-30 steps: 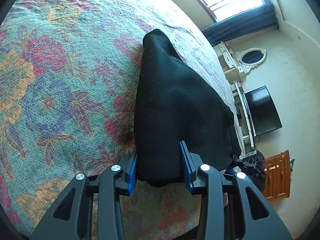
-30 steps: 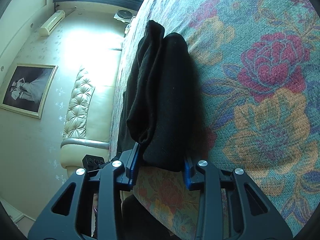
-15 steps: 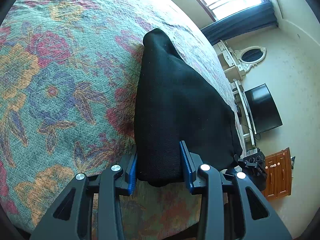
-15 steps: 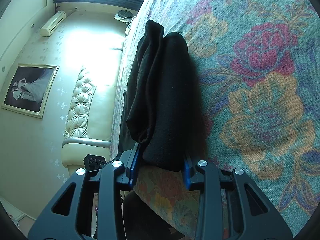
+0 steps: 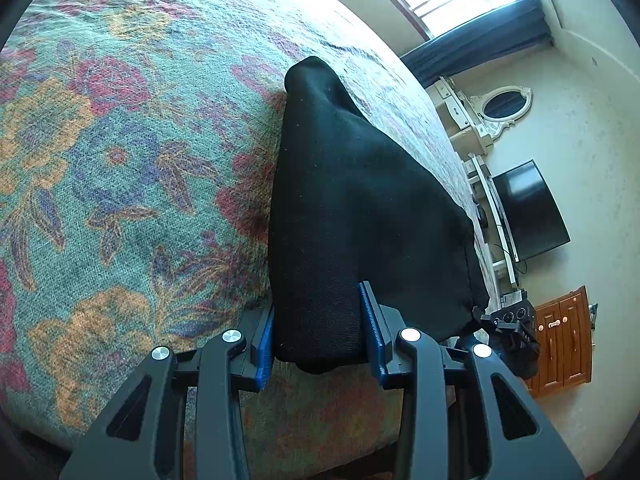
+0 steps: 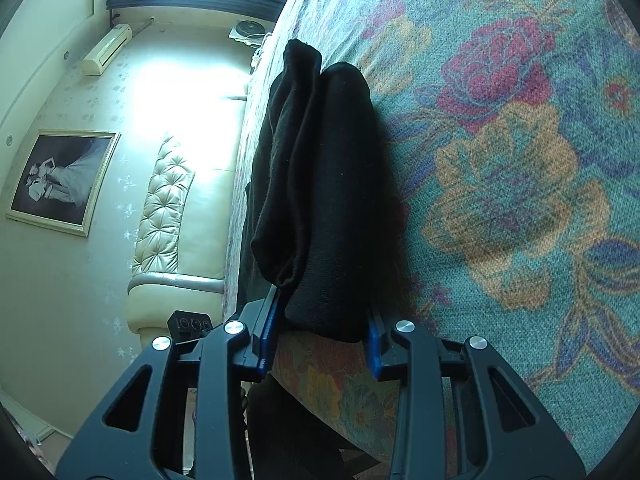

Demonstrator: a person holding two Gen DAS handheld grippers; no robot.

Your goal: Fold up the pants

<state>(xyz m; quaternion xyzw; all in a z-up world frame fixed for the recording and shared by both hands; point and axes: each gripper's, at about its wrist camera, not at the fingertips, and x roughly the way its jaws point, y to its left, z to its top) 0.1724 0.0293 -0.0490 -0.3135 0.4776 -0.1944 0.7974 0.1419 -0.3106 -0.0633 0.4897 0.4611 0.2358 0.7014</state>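
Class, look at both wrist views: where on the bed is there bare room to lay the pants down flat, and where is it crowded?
Free: the floral bedspread left of the black pants in the left view, and right of them in the right view. Crowded: the near bed edge, where the left gripper and right gripper both clamp the bundle.

Black pants (image 5: 360,216), folded into a thick bundle, lie on the floral bedspread (image 5: 120,152).
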